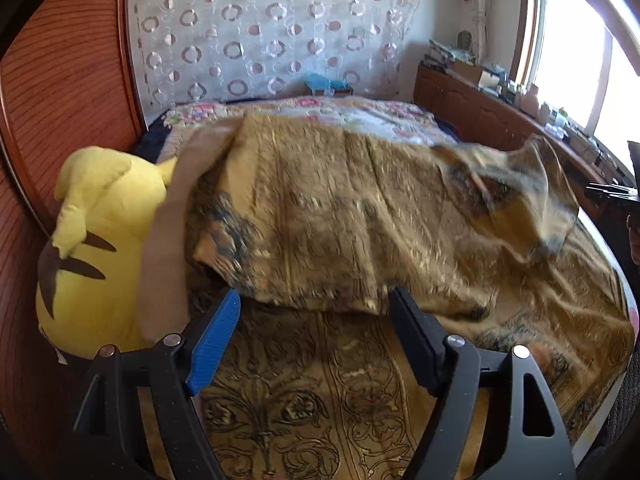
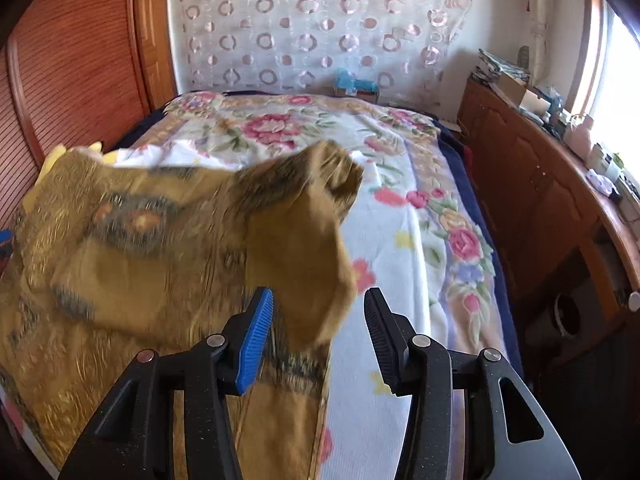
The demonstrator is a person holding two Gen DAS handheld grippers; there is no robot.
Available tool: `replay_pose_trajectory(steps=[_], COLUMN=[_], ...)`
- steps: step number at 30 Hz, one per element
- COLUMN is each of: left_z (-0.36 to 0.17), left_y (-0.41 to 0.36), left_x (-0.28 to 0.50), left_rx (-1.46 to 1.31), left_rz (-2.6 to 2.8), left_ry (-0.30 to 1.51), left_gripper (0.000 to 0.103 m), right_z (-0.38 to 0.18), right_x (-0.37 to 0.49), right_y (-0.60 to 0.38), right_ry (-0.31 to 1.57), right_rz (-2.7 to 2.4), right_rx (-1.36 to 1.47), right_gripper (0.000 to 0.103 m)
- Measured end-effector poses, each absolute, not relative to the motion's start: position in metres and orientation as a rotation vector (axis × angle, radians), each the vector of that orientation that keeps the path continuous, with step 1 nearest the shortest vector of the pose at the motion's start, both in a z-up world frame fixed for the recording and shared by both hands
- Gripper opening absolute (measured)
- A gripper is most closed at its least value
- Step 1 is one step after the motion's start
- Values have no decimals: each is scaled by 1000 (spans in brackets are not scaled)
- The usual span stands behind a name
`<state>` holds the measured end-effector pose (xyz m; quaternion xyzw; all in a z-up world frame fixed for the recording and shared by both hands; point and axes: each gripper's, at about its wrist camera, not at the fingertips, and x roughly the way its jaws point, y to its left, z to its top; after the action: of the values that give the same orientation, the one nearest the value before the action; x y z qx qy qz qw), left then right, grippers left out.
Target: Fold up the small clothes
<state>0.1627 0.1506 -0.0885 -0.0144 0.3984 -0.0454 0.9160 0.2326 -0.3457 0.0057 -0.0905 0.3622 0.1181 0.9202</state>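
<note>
my left claw (image 1: 314, 320) spread, nothing in it | right claw (image 2: 318, 324) spread too | gold cloth (image 1: 352, 216) blurry, folded over | yellow plushie (image 1: 100, 240) only fully visible in left view

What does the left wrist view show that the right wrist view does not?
Only the left wrist view shows the yellow plush nearly whole and the open left gripper near the cloth's edge. Only the right wrist view shows most of the floral blanket, the open right gripper, and a blurred cloth corner standing up just ahead of it. Both show the golden cloth, the circle-patterned curtain and the wooden cabinet.
</note>
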Motion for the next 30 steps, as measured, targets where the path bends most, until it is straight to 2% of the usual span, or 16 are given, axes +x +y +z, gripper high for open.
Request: replay_pose_trajectory(steps=[4, 8, 19, 23, 26, 30], left_z=[-103, -111, -112, -112, -111, -112], left_y=[146, 141, 137, 136, 137, 137], left_x=[168, 170, 167, 167, 167, 167], left_rx=[-20, 10, 26, 26, 26, 28], left_rz=[-88, -78, -80, -79, -79, -78], left_ry=[874, 904, 906, 906, 906, 906], left_gripper=[78, 84, 84, 84, 84, 84], right_z=[-6, -7, -33, -34, -35, -40], right_x=[233, 244, 274, 277, 272, 267], right_y=[-349, -353, -336, -330, -328, -329], right_ry=[779, 779, 821, 788, 764, 767], right_rz=[259, 271, 210, 163, 147, 149], right_rx=[-141, -60, -41, -51, -56, -51], right_gripper=[49, 49, 49, 32, 29, 29])
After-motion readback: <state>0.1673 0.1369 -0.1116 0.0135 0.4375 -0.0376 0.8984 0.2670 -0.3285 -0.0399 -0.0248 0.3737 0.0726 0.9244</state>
